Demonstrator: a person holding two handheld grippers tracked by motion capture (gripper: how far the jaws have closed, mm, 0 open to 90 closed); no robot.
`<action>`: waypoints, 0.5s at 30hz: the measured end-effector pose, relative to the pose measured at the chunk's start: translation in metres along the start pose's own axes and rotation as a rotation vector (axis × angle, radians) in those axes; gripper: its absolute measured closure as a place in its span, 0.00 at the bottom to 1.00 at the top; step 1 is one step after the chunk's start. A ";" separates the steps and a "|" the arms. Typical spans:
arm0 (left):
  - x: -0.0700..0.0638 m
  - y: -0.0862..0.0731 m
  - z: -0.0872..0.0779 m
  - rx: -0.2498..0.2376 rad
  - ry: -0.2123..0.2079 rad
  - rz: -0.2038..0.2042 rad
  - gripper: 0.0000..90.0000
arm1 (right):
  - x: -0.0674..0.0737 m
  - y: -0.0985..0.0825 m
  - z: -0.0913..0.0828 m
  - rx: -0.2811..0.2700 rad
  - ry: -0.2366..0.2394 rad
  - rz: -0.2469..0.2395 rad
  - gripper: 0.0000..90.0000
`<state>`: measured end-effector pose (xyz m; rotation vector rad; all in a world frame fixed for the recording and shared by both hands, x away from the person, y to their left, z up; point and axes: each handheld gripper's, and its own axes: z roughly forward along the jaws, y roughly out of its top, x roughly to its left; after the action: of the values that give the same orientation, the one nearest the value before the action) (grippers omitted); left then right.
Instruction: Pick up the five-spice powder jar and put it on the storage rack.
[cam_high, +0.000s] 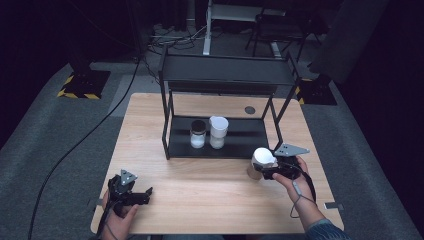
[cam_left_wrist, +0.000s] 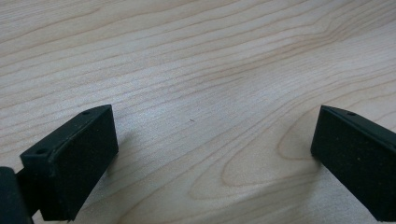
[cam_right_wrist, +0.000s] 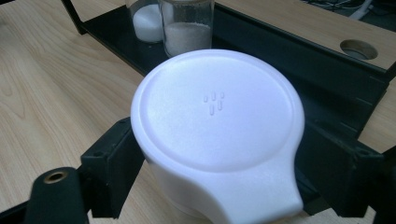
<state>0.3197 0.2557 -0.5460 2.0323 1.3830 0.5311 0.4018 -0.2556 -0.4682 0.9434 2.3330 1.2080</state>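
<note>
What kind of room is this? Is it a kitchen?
Probably not a kitchen; it looks like a dark recording studio or lab. A lone wooden table stands on grey carpet, cables trail across the floor, and hazard-striped stand bases sit nearby.

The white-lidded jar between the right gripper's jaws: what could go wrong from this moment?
1. The right gripper has its jaws beside the white lid, not the jar body; if the lid is loose, lifting may pull it off.
2. The jar stands close to the black shelf; a swing forward could knock it against the frame.
3. Two more jars stand on the lower shelf, and a careless placement might tip them.
</note>
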 end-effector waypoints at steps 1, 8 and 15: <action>0.000 0.000 0.000 0.000 0.000 0.000 0.00 | 0.000 0.000 0.001 0.002 0.002 0.000 0.22; 0.000 0.000 0.000 0.000 0.000 0.000 0.00 | 0.001 0.000 0.005 0.013 0.024 0.024 0.30; 0.000 0.000 0.000 0.000 0.000 0.000 0.00 | 0.003 0.001 0.005 0.027 -0.005 0.028 0.33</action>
<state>0.3197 0.2557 -0.5460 2.0323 1.3831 0.5307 0.4026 -0.2506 -0.4702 0.9899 2.3453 1.1854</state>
